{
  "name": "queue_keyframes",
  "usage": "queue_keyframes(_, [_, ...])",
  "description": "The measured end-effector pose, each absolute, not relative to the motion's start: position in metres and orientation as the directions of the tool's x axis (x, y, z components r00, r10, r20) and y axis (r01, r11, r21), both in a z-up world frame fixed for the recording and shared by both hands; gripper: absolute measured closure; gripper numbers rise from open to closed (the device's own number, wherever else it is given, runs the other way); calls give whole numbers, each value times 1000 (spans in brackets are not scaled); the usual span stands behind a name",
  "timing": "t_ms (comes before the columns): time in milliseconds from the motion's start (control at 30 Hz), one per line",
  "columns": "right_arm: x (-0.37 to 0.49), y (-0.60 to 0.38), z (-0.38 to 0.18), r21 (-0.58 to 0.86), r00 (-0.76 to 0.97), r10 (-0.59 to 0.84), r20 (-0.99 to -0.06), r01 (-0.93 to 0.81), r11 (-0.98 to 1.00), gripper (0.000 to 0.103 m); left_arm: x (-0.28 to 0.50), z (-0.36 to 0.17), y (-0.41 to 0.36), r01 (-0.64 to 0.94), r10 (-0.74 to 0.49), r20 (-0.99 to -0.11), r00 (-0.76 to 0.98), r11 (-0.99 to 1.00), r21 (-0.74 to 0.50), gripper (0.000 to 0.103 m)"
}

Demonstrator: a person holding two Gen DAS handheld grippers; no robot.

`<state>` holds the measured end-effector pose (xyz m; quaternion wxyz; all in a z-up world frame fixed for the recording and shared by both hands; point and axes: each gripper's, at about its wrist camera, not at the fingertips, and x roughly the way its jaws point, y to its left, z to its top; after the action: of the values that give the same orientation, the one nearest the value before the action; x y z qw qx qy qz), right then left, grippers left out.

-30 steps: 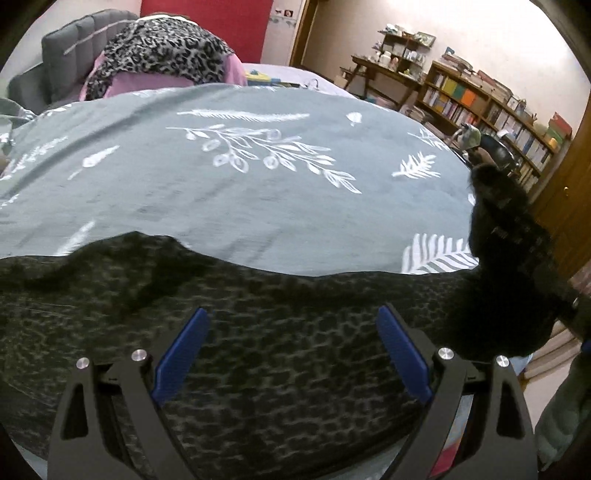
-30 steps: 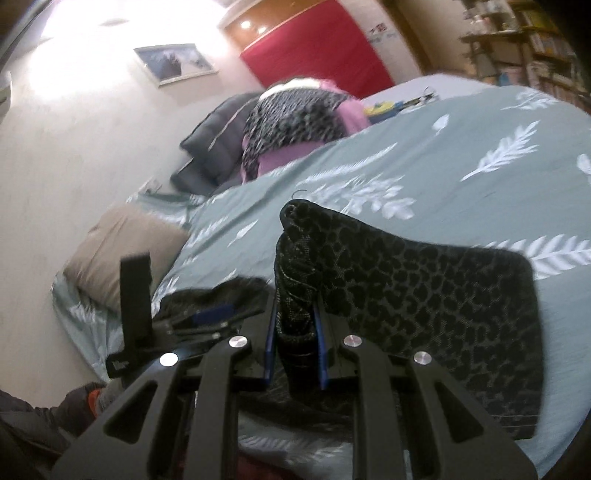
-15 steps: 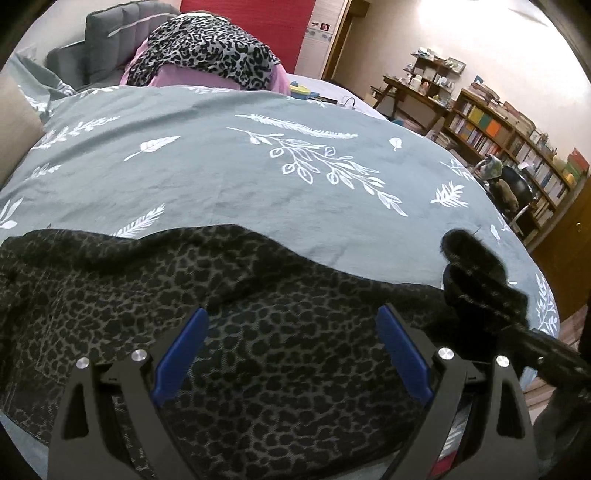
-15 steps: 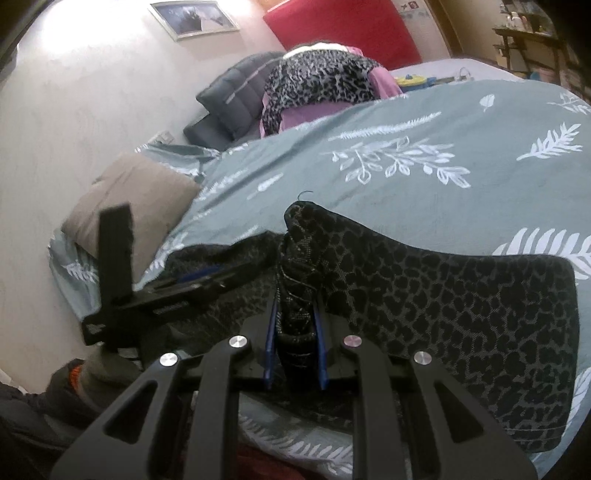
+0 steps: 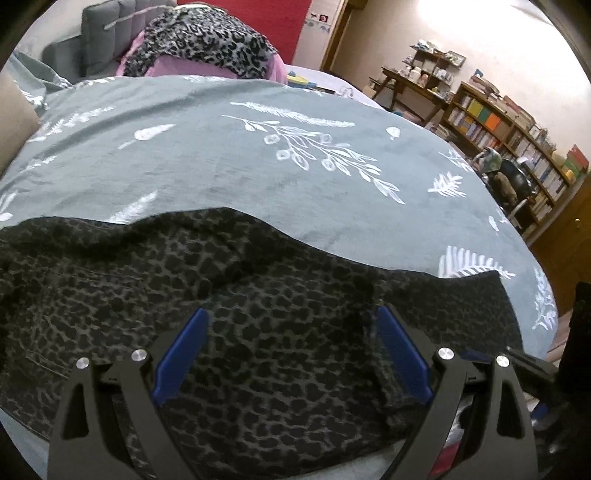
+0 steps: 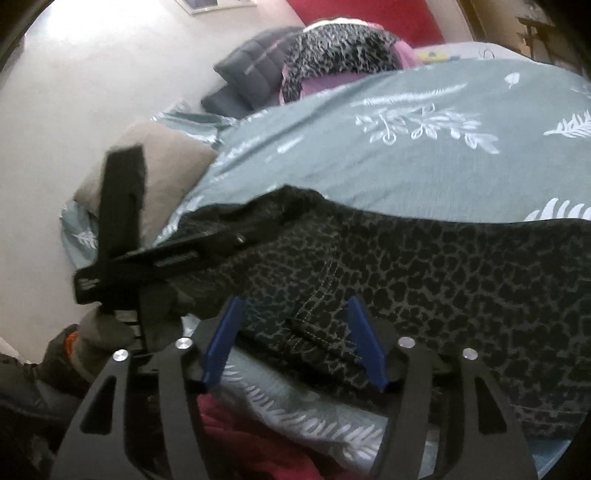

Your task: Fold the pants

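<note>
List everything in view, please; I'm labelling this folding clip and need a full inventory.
pants: one, dark leopard print, lying on the near part of the bed
bedspread: one, grey-green with white leaves, covering the bed
clothes pile: one, leopard print over pink, far end of the bed
dark cushion: one, grey, by the wall
beige pillow: one, left edge of the bed
bookshelf: one, wooden, full of books, right wall
red panel: one, far wall
left claw: black with blue pads, open over the pants
right claw: black with blue pads, has just been opening, pants fabric between the pads
</note>
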<state>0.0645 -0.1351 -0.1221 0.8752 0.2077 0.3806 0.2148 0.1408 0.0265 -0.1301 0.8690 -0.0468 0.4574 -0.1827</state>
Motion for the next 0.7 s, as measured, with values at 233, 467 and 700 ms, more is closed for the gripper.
queue_keyframes(233, [38,-192,-118,487,703,388,-597,-66,871,40,135,-135,5,306,-409,-787,462,906,-291,11])
queue_keyframes(467, [29,-238,-135,434,740,231,-631,90,896,40,128,-137,-34,378,-353,-795,493,910,-169,11])
queue_keyframes(700, [36,-242,-159,434,715,232,-659,111,894,40,131,-170,-66,435,-245,-858,451,900,-28,10])
